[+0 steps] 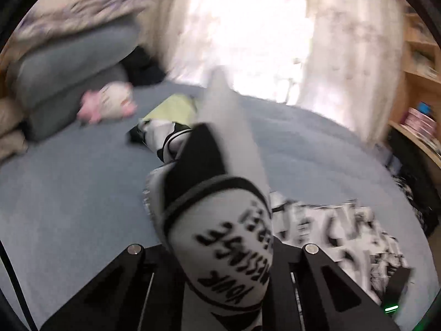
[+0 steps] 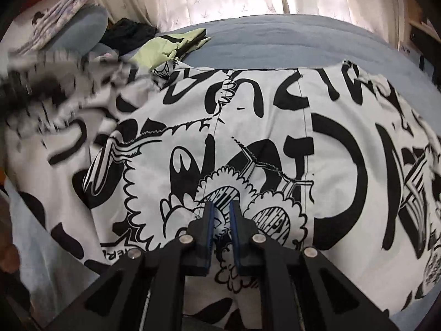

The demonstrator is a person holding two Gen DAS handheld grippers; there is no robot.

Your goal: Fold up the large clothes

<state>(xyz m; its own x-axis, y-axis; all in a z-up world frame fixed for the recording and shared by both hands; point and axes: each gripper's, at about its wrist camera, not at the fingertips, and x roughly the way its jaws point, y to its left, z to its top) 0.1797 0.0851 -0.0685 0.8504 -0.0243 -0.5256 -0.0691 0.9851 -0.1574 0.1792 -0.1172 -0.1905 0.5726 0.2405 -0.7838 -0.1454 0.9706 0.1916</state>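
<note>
A large white garment with bold black cartoon print [image 2: 275,143] lies spread on the blue bed cover [image 2: 275,33]. Its left part [image 2: 49,88] is raised and blurred. In the left wrist view a fold of this garment [image 1: 220,234], with a black band and lettering, rises off the bed and drapes over my left gripper [image 1: 220,251]. It hides the fingertips, and the gripper looks shut on it. The rest of the garment [image 1: 330,229] lies to the right. My right gripper [image 2: 220,212] points down onto the middle of the garment, its blue pads [image 2: 208,220] close together with cloth between them.
Grey pillows [image 1: 69,63] and a pink-and-white plush toy [image 1: 110,102] sit at the bed's far left. A light green cloth [image 2: 165,47] and dark clothes [image 2: 129,33] lie behind the garment. Bright curtains [image 1: 248,27] hang beyond the bed; wooden shelves [image 1: 419,82] stand on the right.
</note>
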